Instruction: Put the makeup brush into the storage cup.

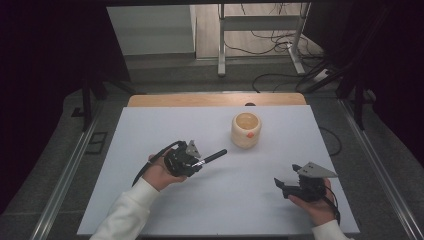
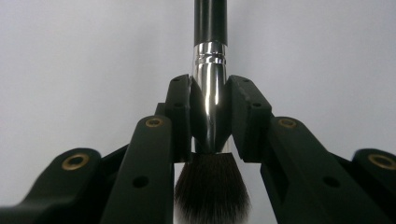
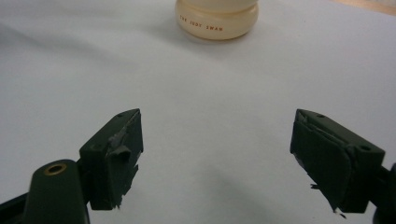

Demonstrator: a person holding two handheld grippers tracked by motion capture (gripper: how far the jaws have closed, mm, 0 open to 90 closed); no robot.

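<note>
A white rectangular table (image 1: 165,135) has a strip of bare wood (image 1: 215,99) showing along its far edge. Past it stands a grey metal frame (image 1: 260,30) on the floor, black cables (image 1: 270,42) looping about its feet. Dark curtains (image 1: 45,75) hang at both sides.

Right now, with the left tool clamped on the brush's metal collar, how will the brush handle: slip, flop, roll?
The brush may slip or twist: the left tool grips its polished, tapered collar, which looks smooth. The handle looks stiff; the dark bristles would likely splay softly if pressed. Set down on the table, its round handle would probably roll.
</note>
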